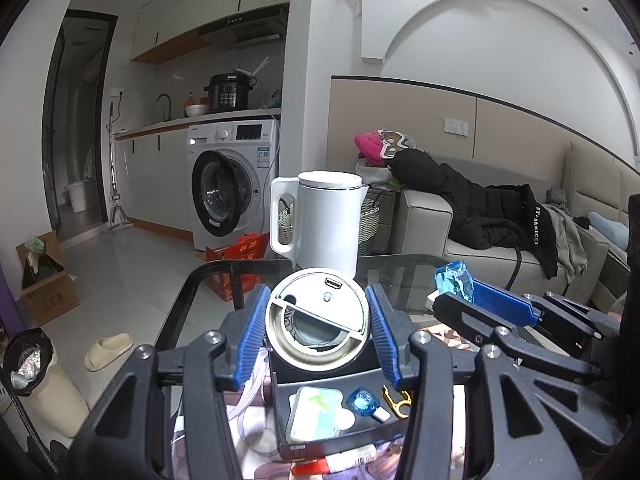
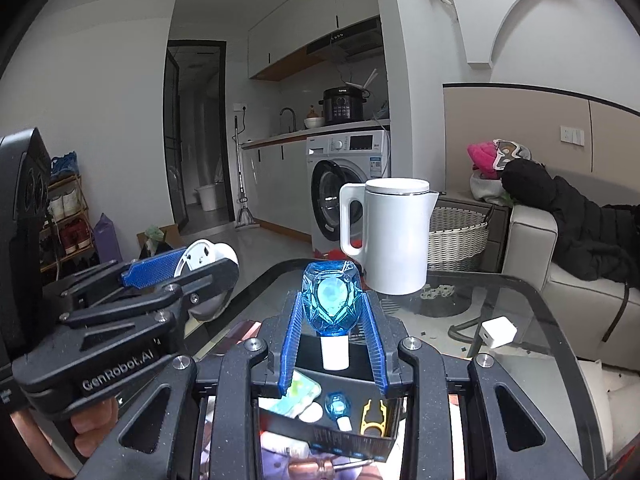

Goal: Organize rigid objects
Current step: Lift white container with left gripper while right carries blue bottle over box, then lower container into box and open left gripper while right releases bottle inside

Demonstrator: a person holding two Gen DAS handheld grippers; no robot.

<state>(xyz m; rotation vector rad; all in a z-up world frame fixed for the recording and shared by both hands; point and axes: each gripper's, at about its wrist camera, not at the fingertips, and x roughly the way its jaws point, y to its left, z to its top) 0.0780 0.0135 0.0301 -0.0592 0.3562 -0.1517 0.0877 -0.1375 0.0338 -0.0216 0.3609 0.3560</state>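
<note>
Four small items fill the black box [image 1: 320, 446] — blue bottle [image 1: 362, 400] included.

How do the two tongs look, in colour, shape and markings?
Both the left tongs and the right tongs have matte black, angular linkage frames with silver screw heads. Their fingers carry blue, ribbed pads. The left tongs' body bears white "GenRobot.AI" lettering. No cables or sleeves show.

Black box [image 1: 320, 450] front cut off by frame edge, label print unreadable
</note>
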